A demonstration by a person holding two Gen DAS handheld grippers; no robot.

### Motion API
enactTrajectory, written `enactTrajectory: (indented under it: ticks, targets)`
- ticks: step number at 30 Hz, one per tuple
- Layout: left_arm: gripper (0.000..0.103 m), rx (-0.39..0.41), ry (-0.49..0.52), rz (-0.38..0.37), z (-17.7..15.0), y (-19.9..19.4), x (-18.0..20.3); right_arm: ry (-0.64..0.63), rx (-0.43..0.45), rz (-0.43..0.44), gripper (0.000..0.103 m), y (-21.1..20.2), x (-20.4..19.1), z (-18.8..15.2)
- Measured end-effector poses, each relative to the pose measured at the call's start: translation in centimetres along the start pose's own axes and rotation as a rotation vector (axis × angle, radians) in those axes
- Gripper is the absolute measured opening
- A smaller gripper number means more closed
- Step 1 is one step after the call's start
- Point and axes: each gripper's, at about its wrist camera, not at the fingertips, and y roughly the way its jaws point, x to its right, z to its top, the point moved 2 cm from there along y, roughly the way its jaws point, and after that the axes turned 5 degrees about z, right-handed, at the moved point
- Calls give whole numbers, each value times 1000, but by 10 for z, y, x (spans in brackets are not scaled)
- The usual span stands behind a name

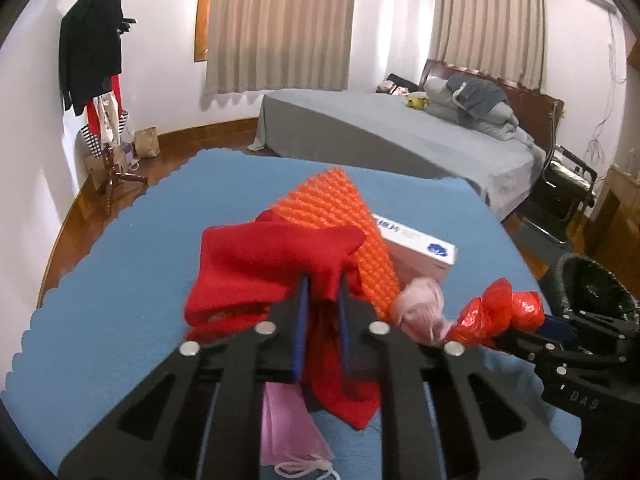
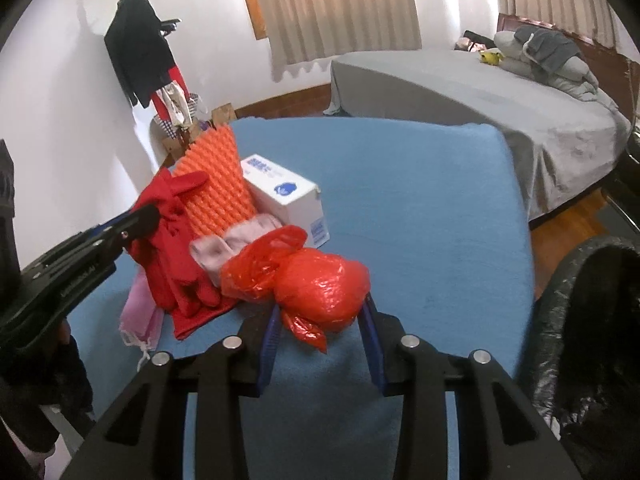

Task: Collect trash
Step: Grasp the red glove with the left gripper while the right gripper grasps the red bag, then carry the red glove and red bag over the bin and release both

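Observation:
My left gripper [image 1: 323,280] is shut on a red cloth [image 1: 260,264], lifted a little over the blue table [image 1: 120,248]; it also shows in the right wrist view [image 2: 140,216]. My right gripper [image 2: 320,304] is shut on a red plastic bag [image 2: 316,280], which shows in the left wrist view [image 1: 500,312] too. An orange spiky mat [image 2: 216,184], a white box [image 2: 288,196], a pink sock [image 2: 236,244] and a pink face mask [image 2: 140,316] lie together on the table.
A bin with a black liner [image 2: 592,320] stands at the table's right edge. A grey bed [image 1: 400,132] is behind the table. A coat rack [image 1: 96,60] stands at the left wall. A black chair [image 1: 560,192] is by the bed.

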Motion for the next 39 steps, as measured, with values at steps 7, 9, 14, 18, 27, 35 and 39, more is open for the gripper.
enactTrajectory:
  ticks: [7, 9, 14, 18, 27, 35, 39]
  targets:
    - [9, 32, -22, -42, 3, -23, 6, 0, 53, -4, 37, -20, -4, 8]
    - [9, 41, -14, -55, 6, -30, 11, 0, 61, -3, 37, -25, -1, 9]
    - [11, 22, 7, -81, -1, -34, 24, 8, 45, -20, 37, -25, 5, 3]
    - [14, -21, 29, -79, -15, -29, 29, 19, 15, -34, 37, -23, 13, -7]
    - [25, -8, 22, -61, -21, -36, 29, 31, 9, -49, 37, -28, 19, -14]
    - [26, 0, 29, -63, -17, -41, 32, 30, 20, -45, 37, -31, 17, -14]
    - [6, -23, 35, -68, -21, -34, 31, 27, 24, -40, 37, -33, 16, -14]
